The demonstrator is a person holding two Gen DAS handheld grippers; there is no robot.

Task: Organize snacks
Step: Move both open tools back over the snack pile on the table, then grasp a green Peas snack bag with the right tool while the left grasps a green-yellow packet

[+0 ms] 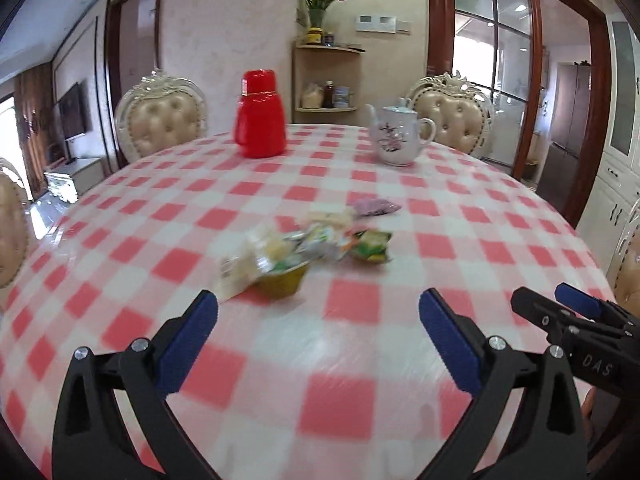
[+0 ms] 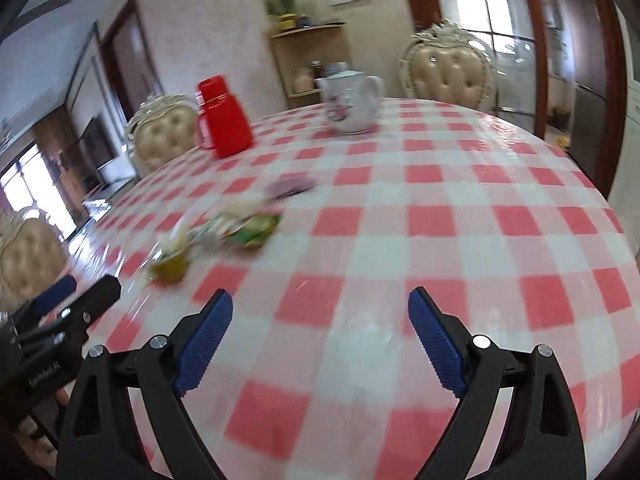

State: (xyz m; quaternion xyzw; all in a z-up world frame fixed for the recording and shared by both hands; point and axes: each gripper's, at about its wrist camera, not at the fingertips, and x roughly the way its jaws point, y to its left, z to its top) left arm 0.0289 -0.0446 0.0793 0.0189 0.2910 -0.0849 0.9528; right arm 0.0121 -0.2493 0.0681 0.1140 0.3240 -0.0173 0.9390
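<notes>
Blurrily, we see the snacks [image 1: 320, 244] strung diagonally mid-table beyond our wide-open, empty left gripper [image 1: 319, 308] and right gripper [image 2: 321, 306], labels unreadable, "DAS" on the right one.

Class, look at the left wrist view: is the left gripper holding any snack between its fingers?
No. The left gripper is open over bare checked tablecloth, with the snack pile lying farther ahead, untouched.

Each gripper [image 1: 319, 304] is black plastic with blue ribbed pads (silver screws).
</notes>
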